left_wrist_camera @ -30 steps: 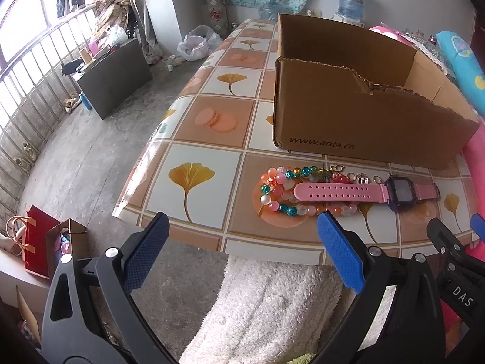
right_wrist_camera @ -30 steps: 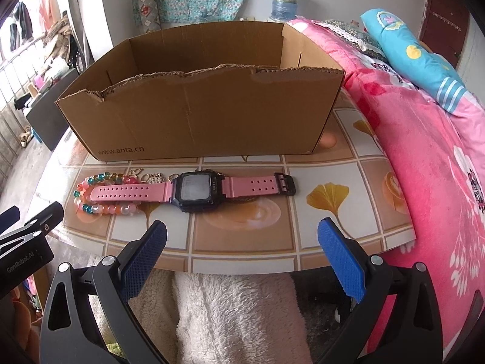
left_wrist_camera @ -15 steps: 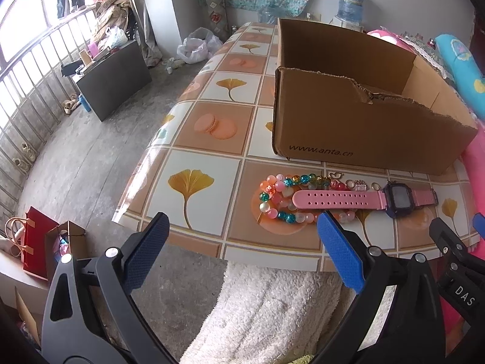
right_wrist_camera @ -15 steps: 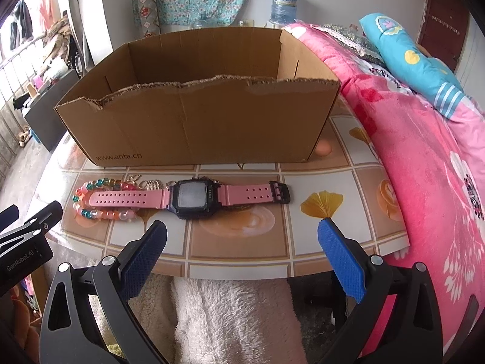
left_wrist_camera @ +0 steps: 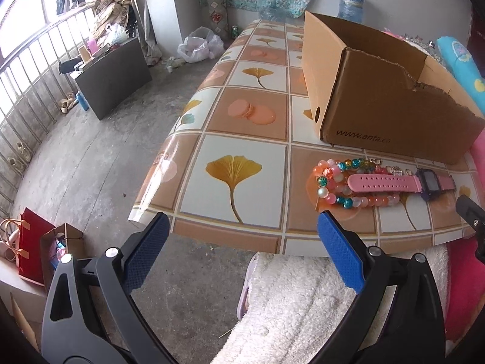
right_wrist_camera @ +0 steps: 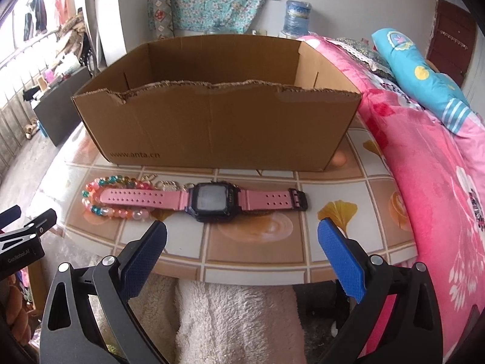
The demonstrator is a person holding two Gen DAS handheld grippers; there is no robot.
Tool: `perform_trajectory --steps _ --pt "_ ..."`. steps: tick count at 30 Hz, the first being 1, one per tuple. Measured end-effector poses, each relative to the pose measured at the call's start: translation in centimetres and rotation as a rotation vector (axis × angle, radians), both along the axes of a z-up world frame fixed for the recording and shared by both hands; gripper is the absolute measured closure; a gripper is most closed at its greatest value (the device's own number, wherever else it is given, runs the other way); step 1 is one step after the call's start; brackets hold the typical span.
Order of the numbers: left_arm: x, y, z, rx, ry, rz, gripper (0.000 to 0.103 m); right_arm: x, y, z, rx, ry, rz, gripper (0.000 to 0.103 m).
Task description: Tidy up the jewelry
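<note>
Pink watch (right_wrist_camera: 209,199) and bead bracelet (right_wrist_camera: 116,197) outside the cardboard box (right_wrist_camera: 218,127), both claws wide apart, empty.

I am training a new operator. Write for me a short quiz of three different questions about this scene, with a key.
1. True or false: the pink watch lies inside the cardboard box.
2. Which lies partly under the watch strap: A) bead bracelet B) ring C) comb?
3. Fill in: both the left gripper and the right gripper are ____.

Key: 1 false, it lies on the table in front of the box; 2 A; 3 open.
</note>
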State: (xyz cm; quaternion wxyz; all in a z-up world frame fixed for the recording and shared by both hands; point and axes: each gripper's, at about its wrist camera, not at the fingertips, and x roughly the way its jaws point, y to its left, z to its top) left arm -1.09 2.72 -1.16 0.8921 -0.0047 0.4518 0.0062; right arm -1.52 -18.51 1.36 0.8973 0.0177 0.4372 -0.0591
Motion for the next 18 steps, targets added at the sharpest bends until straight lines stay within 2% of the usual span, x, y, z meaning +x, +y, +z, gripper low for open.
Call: perform_trajectory --steps 4,6,9,11,15,18 --pt "0.1 0.8 -0.4 -0.140 -0.039 -0.115 0.009 0.2 0.1 -0.3 0.019 0.000 0.032 0.015" --pt "0.1 0.7 -0.5 -0.173 -0.054 -0.146 0.009 0.4 0.0 -0.3 0.017 0.004 0.044 0.021" --pt "0.3 -0.4 0.0 -0.195 -0.064 -0.218 0.009 0.9 -0.7 -0.1 0.023 0.002 0.045 0.031" --pt "0.2 -1.5 0.7 -0.198 -0.096 -0.266 0.009 1.3 -1.0 0.1 0.036 -0.014 0.075 0.033" --pt "0.1 -3.7 1.1 -0.186 -0.129 -0.329 0.009 2.0 0.2 -0.8 0.007 -0.027 0.240 0.036" --pt "0.0 -4.7 0.7 -0.180 -0.120 -0.352 0.009 3.1 0.6 -2.1 -0.037 -0.012 0.335 0.036"
